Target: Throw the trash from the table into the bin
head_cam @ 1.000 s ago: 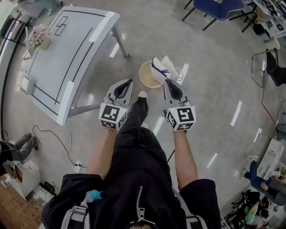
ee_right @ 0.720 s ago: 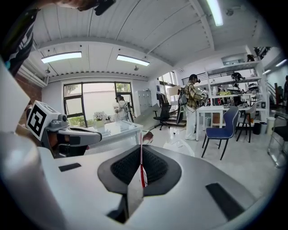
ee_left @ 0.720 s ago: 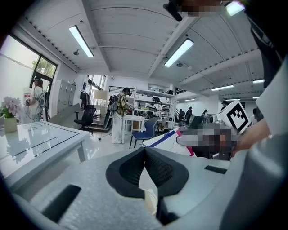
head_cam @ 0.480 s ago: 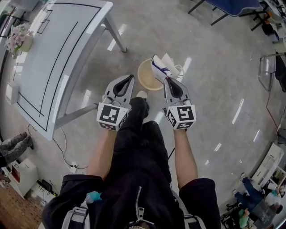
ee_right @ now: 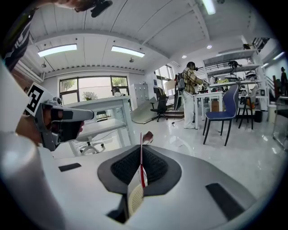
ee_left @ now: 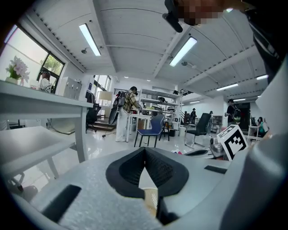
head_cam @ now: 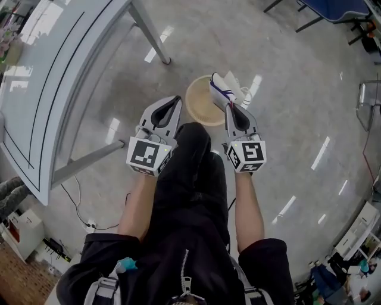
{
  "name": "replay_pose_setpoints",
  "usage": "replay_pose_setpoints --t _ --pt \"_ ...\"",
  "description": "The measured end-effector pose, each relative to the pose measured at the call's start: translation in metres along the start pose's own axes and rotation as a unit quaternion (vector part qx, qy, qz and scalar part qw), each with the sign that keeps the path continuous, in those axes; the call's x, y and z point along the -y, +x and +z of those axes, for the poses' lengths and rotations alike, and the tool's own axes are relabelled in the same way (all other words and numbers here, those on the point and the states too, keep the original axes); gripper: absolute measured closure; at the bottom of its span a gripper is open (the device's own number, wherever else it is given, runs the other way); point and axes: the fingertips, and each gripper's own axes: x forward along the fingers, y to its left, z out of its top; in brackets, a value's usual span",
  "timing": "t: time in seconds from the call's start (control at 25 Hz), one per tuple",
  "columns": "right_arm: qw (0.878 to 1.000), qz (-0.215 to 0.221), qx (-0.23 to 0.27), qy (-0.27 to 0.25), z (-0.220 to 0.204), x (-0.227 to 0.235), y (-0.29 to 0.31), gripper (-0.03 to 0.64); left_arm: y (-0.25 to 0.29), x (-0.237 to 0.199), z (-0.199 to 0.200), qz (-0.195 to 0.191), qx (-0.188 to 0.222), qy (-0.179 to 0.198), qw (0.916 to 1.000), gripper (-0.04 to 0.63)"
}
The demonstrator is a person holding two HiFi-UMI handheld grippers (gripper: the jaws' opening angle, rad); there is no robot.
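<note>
My right gripper (head_cam: 231, 107) is shut on a thin white wrapper with a blue stripe (head_cam: 222, 88), which sticks out over the right rim of the round tan bin (head_cam: 199, 107) on the floor. In the right gripper view the wrapper (ee_right: 146, 136) shows as a thin red-edged sheet clamped between the pads of that gripper (ee_right: 141, 149), with the bin's mesh (ee_right: 132, 200) below. My left gripper (head_cam: 169, 111) hangs level beside the bin's left rim. Its tips meet with nothing between them (ee_left: 145, 149). The white table (head_cam: 53, 89) stands at the left.
The person's leg in black trousers (head_cam: 190, 179) stands between the two grippers, right behind the bin. A slanted table leg (head_cam: 149, 33) reaches the floor behind the bin. A cable and power strip (head_cam: 89, 223) lie at lower left. Blue chairs (head_cam: 333, 9) and desks stand farther off.
Both grippers have sunk toward the floor together, the right one still holding the wrapper. The bin looks larger and nearer, and the table has slid toward the left edge of the head view.
</note>
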Motion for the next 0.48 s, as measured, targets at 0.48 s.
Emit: replay_pose_setpoints --t 0.48 --pt "1.000 0.000 0.007 -0.002 -0.134 0.031 0.063 0.601 0.030 -0.027 -0.120 0.020 -0.007 -0.001 0.9998 0.589"
